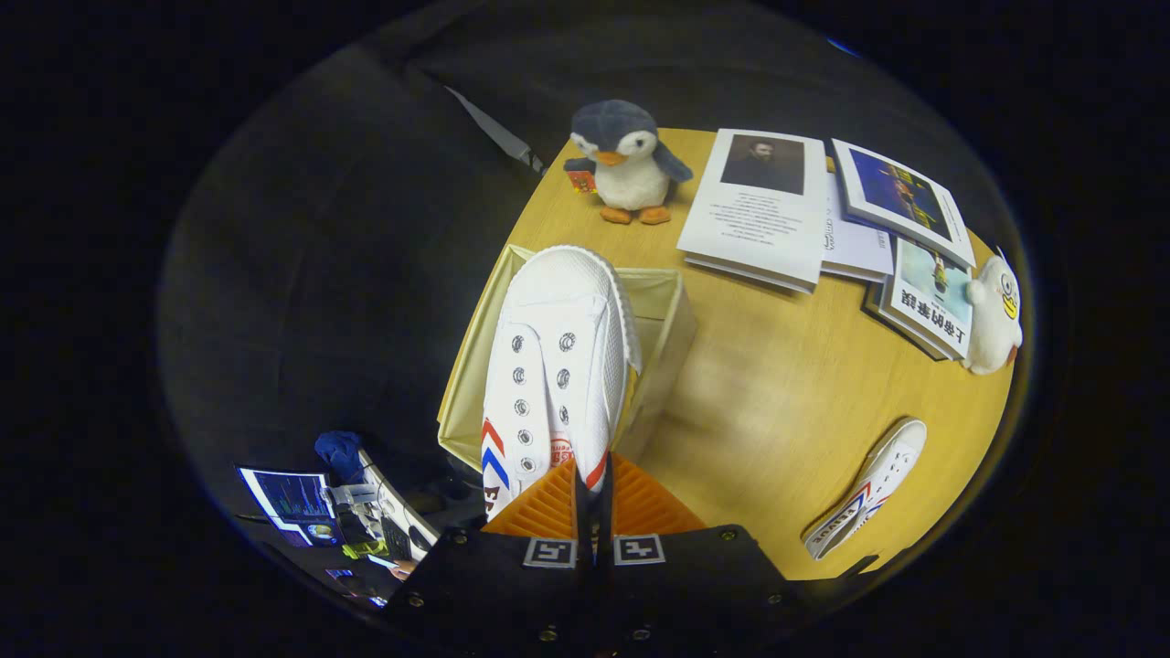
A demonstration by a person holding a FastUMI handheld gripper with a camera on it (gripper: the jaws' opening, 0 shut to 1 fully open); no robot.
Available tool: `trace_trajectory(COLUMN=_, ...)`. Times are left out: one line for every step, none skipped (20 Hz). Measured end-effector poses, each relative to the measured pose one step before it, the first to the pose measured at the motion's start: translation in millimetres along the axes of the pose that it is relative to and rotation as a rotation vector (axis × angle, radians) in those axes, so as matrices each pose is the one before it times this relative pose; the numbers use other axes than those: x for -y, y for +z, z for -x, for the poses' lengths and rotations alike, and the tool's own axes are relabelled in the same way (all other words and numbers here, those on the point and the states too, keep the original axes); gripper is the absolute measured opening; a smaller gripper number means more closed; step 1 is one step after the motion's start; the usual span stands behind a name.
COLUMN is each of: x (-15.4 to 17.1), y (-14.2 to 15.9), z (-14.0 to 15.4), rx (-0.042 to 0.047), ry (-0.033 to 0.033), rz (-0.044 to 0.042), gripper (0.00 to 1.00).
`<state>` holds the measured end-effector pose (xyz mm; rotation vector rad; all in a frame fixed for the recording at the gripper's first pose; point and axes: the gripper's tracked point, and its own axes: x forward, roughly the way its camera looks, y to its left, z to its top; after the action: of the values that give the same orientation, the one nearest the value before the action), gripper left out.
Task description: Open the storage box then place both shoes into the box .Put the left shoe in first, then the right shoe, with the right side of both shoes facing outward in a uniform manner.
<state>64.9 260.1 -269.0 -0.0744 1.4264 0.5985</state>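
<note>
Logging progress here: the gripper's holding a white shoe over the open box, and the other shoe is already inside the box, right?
Not quite. The gripper does grip a white shoe over the open box, but in the gripper view the other shoe lies on the wooden table, beside the box, not inside.

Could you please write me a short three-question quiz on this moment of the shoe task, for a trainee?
1. True or false: the gripper is shut on a white shoe.
2. Where is that shoe? A) over the open storage box B) beside the books C) on the floor
3. Fill in: the second shoe lies on the ____.

Key: 1 true; 2 A; 3 table. The orange fingers pinch the held shoe at its opening, toe pointing away; a plush penguin stands beyond the box.
</note>
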Motion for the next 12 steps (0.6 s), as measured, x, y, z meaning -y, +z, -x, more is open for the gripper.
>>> trace_trajectory(x=-7.88, y=5.12, z=-9.87, rx=-0.01639, ry=-0.00412, rz=0.00623, gripper=0.01)
trace_trajectory(x=-6.79, y=3.37, z=-10.5, rx=-0.0173, ry=-0.00593, rz=0.00776, gripper=0.01)
trace_trajectory(x=-4.26, y=3.87, z=-10.66, rx=-0.01469, ry=-0.00941, rz=0.00754, gripper=0.01)
trace_trajectory(x=-2.87, y=2.74, z=-10.68, rx=-0.01411, ry=-0.01237, rz=0.00776, gripper=0.01)
trace_trajectory(x=-2.58, y=1.53, z=-8.8, rx=-0.01468, ry=-0.01235, rz=0.00711, gripper=0.01)
trace_trajectory(x=-1.78, y=1.62, z=-7.9, rx=-0.01232, ry=-0.01007, rz=0.00639, gripper=0.01)
trace_trajectory(x=-1.98, y=1.96, z=-6.75, rx=-0.01036, ry=-0.00752, rz=0.00554, gripper=0.01)
trace_trajectory(x=-1.87, y=0.81, z=-6.08, rx=-0.00779, ry=-0.0077, rz=0.00424, gripper=0.01)
trace_trajectory(x=-1.33, y=1.47, z=-5.3, rx=-0.00541, ry=-0.00795, rz=0.00017, gripper=0.01)
trace_trajectory(x=0.45, y=3.25, z=-4.26, rx=-0.00299, ry=-0.00857, rz=-0.00321, gripper=0.01)
trace_trajectory(x=1.38, y=4.68, z=-4.21, rx=0.00013, ry=-0.00986, rz=-0.01048, gripper=0.01)
trace_trajectory(x=-2.6, y=0.02, z=-4.4, rx=0.00306, ry=0.00479, rz=-0.00666, gripper=0.01)
